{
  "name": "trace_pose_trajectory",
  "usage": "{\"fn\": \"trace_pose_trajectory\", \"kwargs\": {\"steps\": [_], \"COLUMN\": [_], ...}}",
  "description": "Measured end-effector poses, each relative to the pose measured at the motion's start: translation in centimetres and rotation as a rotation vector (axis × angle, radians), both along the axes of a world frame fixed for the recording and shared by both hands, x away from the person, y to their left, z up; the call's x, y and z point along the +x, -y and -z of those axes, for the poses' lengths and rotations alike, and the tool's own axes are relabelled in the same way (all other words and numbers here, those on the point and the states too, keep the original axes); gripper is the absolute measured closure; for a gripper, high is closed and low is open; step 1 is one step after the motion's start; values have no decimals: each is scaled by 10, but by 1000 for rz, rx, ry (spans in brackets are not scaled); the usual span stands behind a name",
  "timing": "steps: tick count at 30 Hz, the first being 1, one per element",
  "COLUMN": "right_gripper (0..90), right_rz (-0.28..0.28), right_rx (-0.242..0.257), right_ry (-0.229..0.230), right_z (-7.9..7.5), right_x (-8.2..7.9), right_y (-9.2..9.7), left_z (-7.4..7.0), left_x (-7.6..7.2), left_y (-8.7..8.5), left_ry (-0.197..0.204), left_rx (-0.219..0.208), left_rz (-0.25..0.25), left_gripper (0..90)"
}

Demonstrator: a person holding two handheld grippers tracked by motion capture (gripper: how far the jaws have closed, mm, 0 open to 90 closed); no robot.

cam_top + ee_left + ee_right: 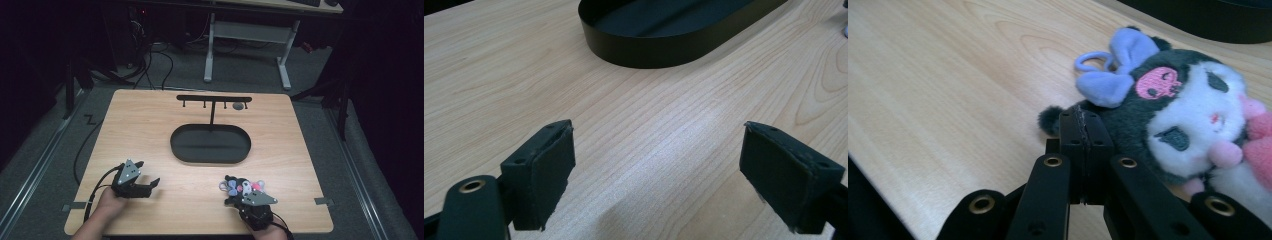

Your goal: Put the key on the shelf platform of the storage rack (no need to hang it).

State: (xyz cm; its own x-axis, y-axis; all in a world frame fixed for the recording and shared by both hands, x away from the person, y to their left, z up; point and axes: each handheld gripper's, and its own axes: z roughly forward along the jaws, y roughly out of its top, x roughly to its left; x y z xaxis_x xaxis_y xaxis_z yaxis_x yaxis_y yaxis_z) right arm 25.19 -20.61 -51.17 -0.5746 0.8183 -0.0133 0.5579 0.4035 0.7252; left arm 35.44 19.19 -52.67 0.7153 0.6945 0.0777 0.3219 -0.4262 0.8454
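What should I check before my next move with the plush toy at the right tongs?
1. Right tongs closed: ok, the pads meet against the dark grey and white plush toy with a lilac bow.
2. Plush fabric actually pinched between the pads: cannot tell.
3. Lilac hanging loop free: ok, it lies on the light wooden table beside the bow, untouched.
4. Left tongs free: ok, open with nothing between them.
5. Black T-shaped hook stand upright behind the black oval tray: ok.
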Motion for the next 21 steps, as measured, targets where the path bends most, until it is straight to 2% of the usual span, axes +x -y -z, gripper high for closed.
{"fn": "trace_pose_trajectory", "kwargs": {"steps": [5, 8, 11, 15, 17, 18, 21], "right_gripper": [899, 899, 898, 898, 893, 885, 886], "right_rz": [42, 89, 160, 176, 176, 190, 238], "right_rx": [4, 4, 17, 41, 59, 62, 64], "right_ry": [20, 27, 35, 39, 70, 107, 170], "right_z": [2, 2, 1, -1, -8, -15, -27], "right_x": [10, 20, 32, 35, 30, 26, 19], "right_y": [3, 6, 14, 21, 24, 28, 42], "left_z": [0, 0, 0, 0, 0, 0, 0], "left_x": [-1, -1, -2, -2, -2, -2, -2], "left_y": [0, -1, -1, -1, -1, -1, -1], "left_ry": [2, 1, 1, 0, 0, 1, 4], "left_rx": [3, 4, 3, 0, -1, -1, -1], "left_rz": [1, 1, -1, -1, -2, -2, -1], "left_gripper": [154, 154, 154, 154, 154, 154, 154]}}
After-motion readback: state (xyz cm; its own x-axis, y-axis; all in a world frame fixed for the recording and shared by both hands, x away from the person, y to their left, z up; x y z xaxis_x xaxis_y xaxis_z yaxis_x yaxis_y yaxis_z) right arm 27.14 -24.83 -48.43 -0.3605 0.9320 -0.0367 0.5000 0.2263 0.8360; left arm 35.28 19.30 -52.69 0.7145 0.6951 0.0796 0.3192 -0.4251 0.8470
